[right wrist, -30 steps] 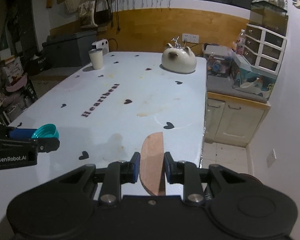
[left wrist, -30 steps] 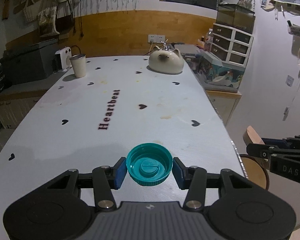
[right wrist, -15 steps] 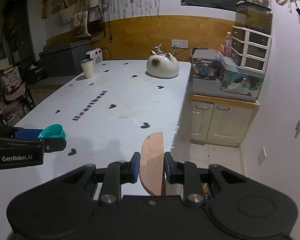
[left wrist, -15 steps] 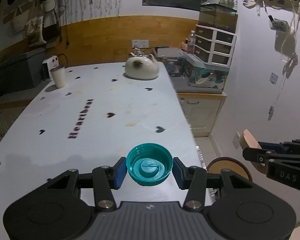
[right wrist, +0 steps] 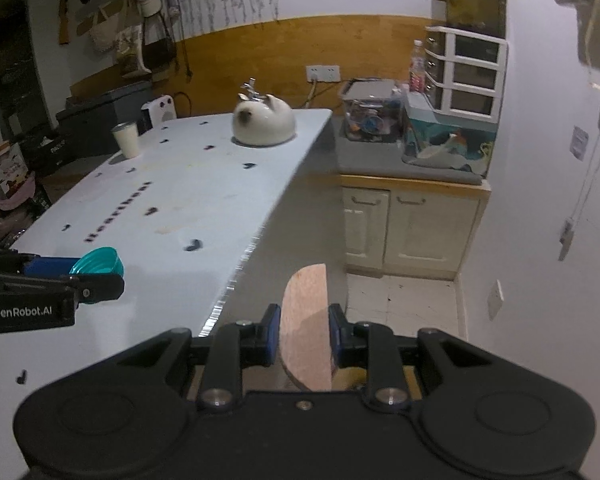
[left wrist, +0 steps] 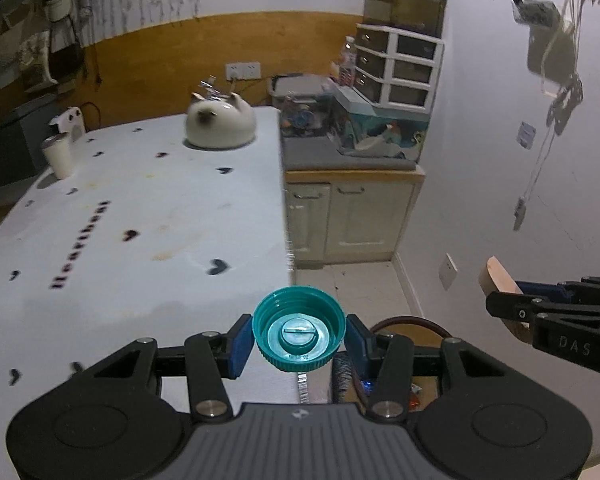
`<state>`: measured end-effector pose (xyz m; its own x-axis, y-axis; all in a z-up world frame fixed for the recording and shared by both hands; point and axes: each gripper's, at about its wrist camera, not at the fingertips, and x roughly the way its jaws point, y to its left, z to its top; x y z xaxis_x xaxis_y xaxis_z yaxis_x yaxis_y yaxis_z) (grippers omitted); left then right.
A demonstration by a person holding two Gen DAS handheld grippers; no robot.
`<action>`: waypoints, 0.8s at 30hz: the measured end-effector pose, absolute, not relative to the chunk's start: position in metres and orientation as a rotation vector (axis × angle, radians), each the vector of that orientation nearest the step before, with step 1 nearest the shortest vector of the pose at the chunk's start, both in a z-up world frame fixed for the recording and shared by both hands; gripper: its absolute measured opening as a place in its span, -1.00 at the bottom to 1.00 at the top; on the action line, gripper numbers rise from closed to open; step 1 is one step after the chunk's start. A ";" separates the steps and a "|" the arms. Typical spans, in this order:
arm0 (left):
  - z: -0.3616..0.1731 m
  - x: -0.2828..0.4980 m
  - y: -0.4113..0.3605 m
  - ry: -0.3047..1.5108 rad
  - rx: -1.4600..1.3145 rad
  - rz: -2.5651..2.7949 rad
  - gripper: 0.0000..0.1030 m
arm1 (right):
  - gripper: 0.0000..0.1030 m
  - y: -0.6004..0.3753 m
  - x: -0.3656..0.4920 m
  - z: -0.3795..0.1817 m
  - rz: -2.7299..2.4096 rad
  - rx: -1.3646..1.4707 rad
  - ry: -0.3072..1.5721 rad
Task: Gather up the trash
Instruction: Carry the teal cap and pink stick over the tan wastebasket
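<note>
In the left wrist view, much of the brown-rimmed round bin point(left wrist: 410, 322) at lower centre-right is hidden behind the left gripper point(left wrist: 299, 336); only an arc of its rim and a sliver of colourful contents show between the linkages. The dark lettering printed on the white table point(left wrist: 140, 208) is smeared by blur and cannot be read in either view. The small raised code moulded inside the teal bottle cap point(left wrist: 299, 328) is too small to make out. The right gripper point(left wrist: 500, 300) is cut off by the right edge of that frame.

Readable writing: "DAS" on the side of the right gripper at the right edge of the left wrist view, and "GenRobot.AI" on the side of the left gripper point(right wrist: 96, 270) at the left edge of the right wrist view.

The left tongs are narrowed onto the teal bottle cap, blue pads pressing its ribbed sides, open side up, at the table's right edge in lower centre frame. The right gripper point(right wrist: 303, 332) is clamped narrowly on a flat wooden piece with a rounded tip point(right wrist: 305, 320), standing on edge, at lower centre with cream floor tiles point(right wrist: 404, 304) behind it.

At the far end of the table stand a cat-shaped ceramic pot point(left wrist: 220, 126) and a pale cup point(left wrist: 58, 156).
</note>
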<state>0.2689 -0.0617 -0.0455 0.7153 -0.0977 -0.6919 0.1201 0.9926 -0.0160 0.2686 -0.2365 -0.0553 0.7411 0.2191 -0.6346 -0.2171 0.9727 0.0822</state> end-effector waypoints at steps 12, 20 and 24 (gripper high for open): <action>-0.098 0.328 -0.136 0.898 0.007 -0.198 -0.03 | -0.50 -0.328 0.311 -0.100 0.158 0.052 0.797; -0.156 0.372 -0.164 1.045 0.003 -0.254 -0.03 | -0.49 -0.373 0.343 -0.154 0.074 0.117 0.916; -0.192 0.388 -0.171 1.134 0.012 -0.268 -0.03 | -0.49 -0.385 0.364 -0.191 0.051 0.171 0.995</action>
<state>0.3878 -0.1707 -0.1925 0.3946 -0.2054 -0.8956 0.2172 0.9679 -0.1263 0.3641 -0.3855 -0.1911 0.5445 0.1207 -0.8300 0.0358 0.9853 0.1667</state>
